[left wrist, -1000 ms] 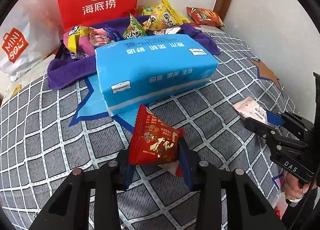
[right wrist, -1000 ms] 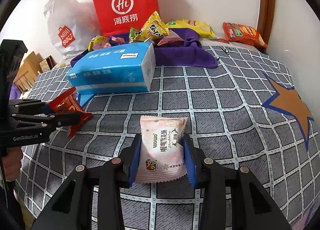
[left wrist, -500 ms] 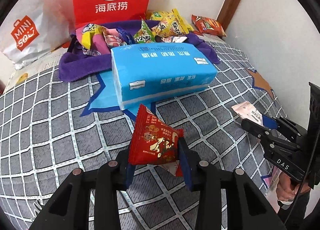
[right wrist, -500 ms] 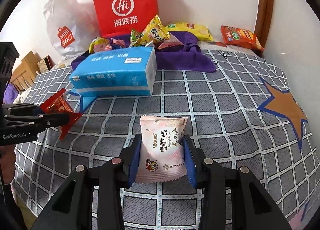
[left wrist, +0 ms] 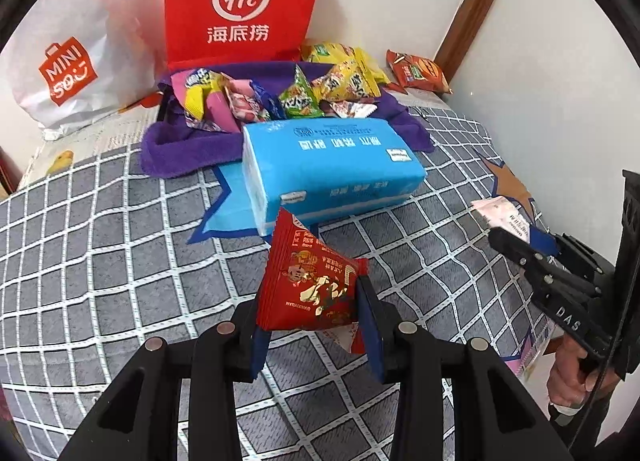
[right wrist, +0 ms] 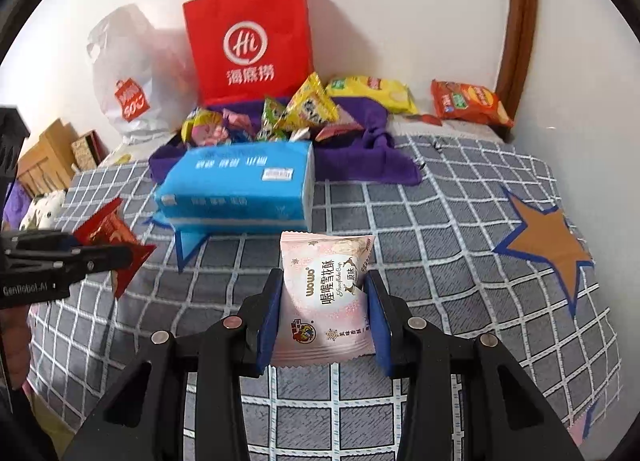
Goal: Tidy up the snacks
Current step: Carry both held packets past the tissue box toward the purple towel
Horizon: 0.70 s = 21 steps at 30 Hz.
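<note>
Snacks: red foil sachet [left wrist: 310, 281] clamped in left claw [left wrist: 316, 325], pink-white plastic packet [right wrist: 325, 297] in right claw [right wrist: 324, 325]. Both likely light, crinkly, slippery; grip mid-body, gently.

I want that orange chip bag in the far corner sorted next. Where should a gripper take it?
Judging by its pose, take the orange chip bag by its crimped near end, coming from the bed's open side: it lies flat, with the wall and wooden post close behind it.
</note>
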Tool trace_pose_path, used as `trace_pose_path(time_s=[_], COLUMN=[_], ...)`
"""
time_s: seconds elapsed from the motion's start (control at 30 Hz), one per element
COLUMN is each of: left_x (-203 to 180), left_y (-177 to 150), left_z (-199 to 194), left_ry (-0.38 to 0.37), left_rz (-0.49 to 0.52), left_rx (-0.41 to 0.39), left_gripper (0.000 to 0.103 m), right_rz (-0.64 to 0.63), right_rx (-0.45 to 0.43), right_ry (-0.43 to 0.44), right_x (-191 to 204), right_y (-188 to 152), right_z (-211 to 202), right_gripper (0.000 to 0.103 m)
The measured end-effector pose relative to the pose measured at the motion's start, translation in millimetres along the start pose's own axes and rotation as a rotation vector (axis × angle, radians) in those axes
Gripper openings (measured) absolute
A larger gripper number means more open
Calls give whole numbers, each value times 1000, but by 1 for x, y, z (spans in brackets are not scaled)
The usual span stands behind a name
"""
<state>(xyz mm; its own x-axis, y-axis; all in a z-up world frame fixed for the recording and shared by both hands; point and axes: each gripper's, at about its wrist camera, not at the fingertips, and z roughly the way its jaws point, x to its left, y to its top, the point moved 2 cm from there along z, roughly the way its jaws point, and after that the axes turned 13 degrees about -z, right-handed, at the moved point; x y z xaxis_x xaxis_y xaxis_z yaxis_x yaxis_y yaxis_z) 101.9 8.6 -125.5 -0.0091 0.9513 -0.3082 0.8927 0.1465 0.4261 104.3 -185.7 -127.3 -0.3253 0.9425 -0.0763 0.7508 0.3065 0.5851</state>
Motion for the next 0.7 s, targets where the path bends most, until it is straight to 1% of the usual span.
trace_pose_path(time_s=[0.37,0.47,0.7], left_x=[3,3,-2], left_y=[12,18,33], left_z=[-29,-35,-50], left_ry=[-25,-6,3], left_rz=[-13,-11,0], left_rx=[-39,-54,-89], left_gripper=[37,37,37], right_rz=[17,15,20], right_rx=[-24,-35,-65], right_ry=[-21,-28,-28], right_x=[0,0,-2], right_y=[25,33,52], right_z=[-16,-20,-29], right_gripper=[40,40,40])
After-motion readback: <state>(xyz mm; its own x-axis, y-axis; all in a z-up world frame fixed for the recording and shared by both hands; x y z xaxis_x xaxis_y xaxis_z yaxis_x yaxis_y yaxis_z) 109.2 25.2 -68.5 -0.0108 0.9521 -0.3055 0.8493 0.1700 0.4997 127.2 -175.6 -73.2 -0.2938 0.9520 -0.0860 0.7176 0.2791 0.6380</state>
